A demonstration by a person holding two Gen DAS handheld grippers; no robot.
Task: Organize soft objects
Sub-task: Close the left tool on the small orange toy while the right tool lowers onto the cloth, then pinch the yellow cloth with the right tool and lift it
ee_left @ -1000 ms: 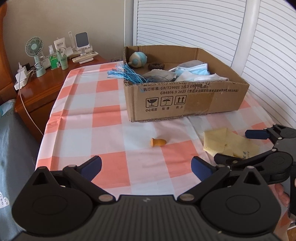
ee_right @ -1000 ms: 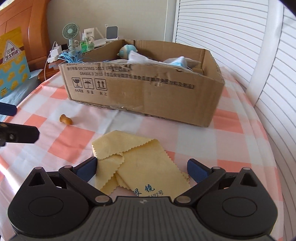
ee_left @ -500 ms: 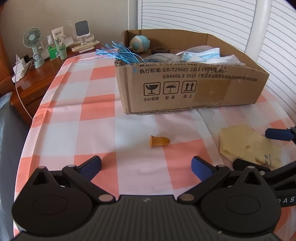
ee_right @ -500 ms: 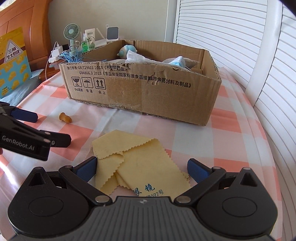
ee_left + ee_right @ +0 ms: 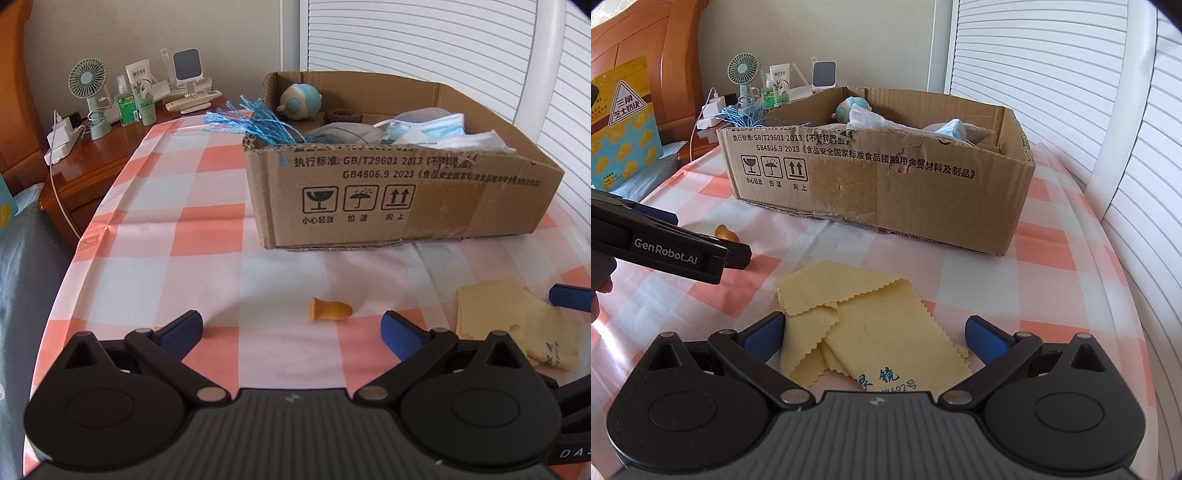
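A small orange earplug [image 5: 328,308] lies on the checked tablecloth, just ahead of my open, empty left gripper [image 5: 291,330]. It also shows in the right wrist view [image 5: 724,232], partly behind the left gripper's finger [image 5: 670,249]. A crumpled yellow lens cloth [image 5: 864,325] lies between the pads of my open, empty right gripper [image 5: 875,334]; it also shows in the left wrist view [image 5: 513,321]. A cardboard box [image 5: 402,199] stands behind, holding face masks [image 5: 436,131], a round plush toy [image 5: 299,101] and blue strands [image 5: 255,123].
A wooden nightstand [image 5: 88,162] at the far left carries a small fan [image 5: 88,83], bottles and a charger. White slatted doors [image 5: 424,40] stand behind and to the right of the box. The table's left edge [image 5: 70,266] drops off beside the bed.
My left gripper has moved forward and lower toward the earplug, which now lies close ahead of its open pads. The right gripper has barely moved over the cloth.
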